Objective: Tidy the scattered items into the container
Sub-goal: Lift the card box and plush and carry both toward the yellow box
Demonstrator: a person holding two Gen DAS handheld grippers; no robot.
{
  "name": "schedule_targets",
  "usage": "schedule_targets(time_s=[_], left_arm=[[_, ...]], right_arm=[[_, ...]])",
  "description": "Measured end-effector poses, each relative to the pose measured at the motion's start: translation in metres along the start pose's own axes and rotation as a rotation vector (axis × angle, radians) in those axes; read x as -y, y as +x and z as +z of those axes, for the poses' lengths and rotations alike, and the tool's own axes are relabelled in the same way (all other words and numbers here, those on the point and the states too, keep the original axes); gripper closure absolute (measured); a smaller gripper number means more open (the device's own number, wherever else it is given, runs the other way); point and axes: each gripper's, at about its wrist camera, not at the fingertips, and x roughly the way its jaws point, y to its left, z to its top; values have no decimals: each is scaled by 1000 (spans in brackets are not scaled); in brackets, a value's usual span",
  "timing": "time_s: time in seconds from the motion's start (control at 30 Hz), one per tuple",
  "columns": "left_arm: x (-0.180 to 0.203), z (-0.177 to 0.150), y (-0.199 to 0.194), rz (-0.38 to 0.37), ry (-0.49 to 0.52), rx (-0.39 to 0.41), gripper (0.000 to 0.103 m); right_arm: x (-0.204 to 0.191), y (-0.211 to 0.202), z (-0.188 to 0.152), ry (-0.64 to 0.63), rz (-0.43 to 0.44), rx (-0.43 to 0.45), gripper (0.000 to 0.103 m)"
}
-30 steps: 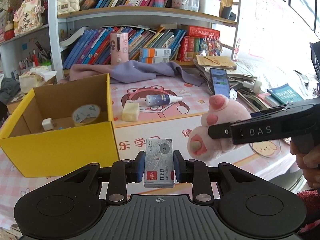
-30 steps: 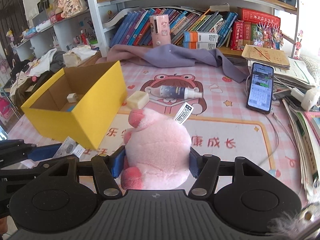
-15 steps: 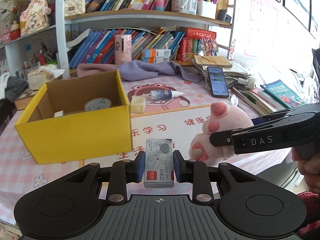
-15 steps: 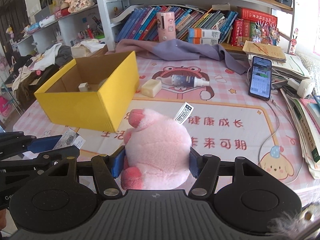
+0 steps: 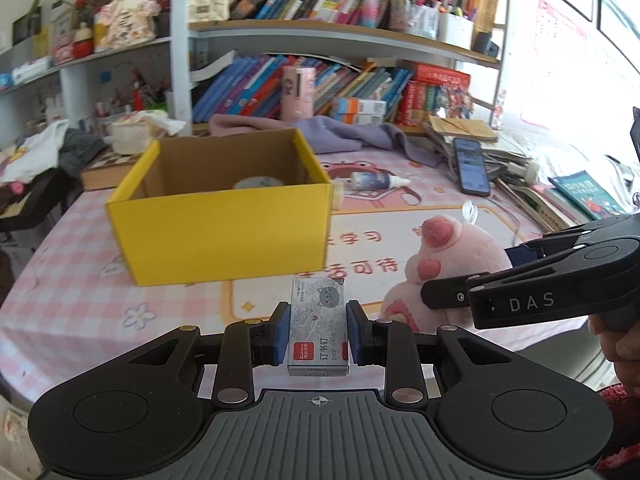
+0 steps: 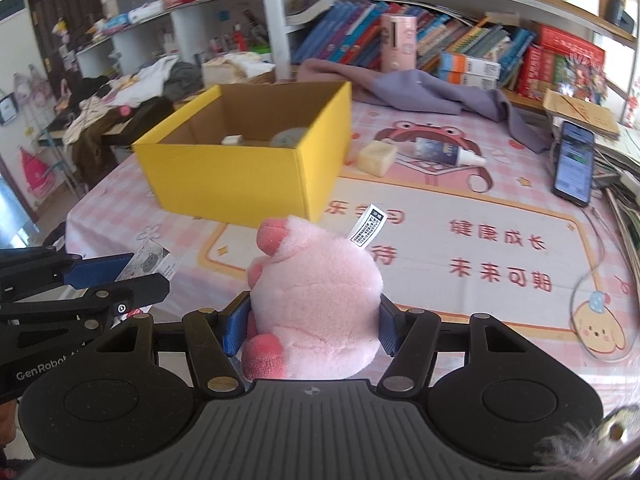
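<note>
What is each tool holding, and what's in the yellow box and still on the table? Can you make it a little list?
left tool: shut on the staple box
right tool: shut on the pink plush toy
yellow box: open, holds a tape roll and a small white block
still on table: cream block, spray bottle, both beside the yellow box
phone: on the table's right side, screen lit

Black grippers (image 5: 318, 332), blue pads (image 5: 281, 334)
</note>
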Motion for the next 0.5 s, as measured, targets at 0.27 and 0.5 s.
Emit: schedule_targets(time_s=[0.27, 0.5], left_arm=[[-23, -8, -13, 43, -44, 9, 75], [-37, -14, -16, 56, -73, -7, 75]], right_arm=[[-26, 8, 4, -55, 37, -9, 43], [-46, 15, 8, -97, 61, -18, 43]])
